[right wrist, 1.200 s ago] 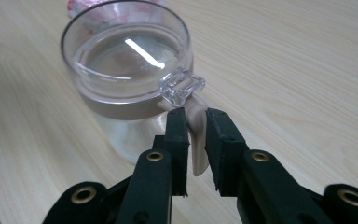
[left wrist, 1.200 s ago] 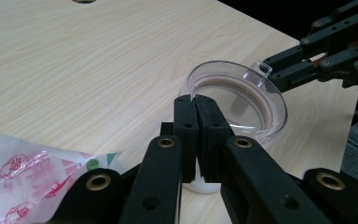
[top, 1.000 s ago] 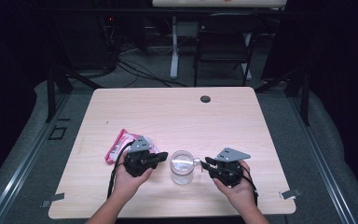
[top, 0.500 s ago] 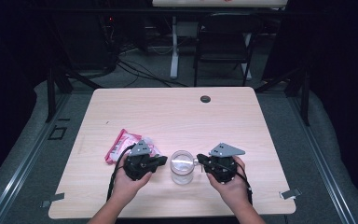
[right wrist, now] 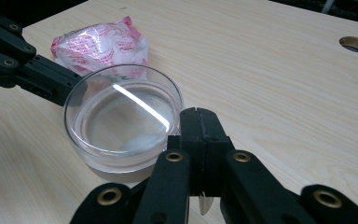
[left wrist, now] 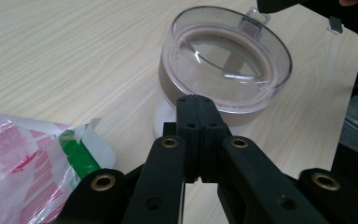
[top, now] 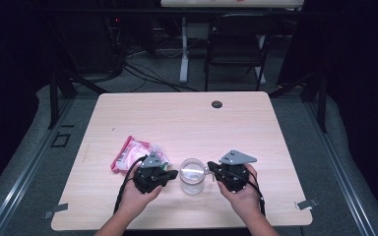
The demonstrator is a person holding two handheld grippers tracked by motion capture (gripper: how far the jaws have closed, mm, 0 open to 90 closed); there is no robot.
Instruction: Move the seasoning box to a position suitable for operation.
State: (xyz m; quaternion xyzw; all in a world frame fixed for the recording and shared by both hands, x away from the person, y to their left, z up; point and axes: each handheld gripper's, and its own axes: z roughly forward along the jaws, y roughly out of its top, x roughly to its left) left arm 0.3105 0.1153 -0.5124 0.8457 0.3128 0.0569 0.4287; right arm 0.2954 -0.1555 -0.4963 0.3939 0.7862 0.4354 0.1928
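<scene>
A person sits at a light wooden table (top: 128, 118), holding a black two-jaw gripper in each hand. Between the two grippers, near the front edge of the table, stands a clear plastic jar (top: 193, 175) with a transparent lid; in the left gripper view (left wrist: 226, 63) a brownish band shows under the lid and a small tab sticks up from its far rim.

The left gripper (top: 170, 173) comes at the jar from its left side. Its jaws are pressed fully together with nothing between them, and their tips lie right against the jar's side wall.

The right gripper (top: 210, 169) comes from the jar's right side. Its jaws have just been closing and now meet flat, tips at the jar's rim. In the right gripper view a sliver of clear plastic pokes out below the jaws, but whether they pinch the lid's tab cannot be told.

A crumpled pink and white plastic snack bag (top: 130, 153) lies just left of the left gripper, close behind it
</scene>
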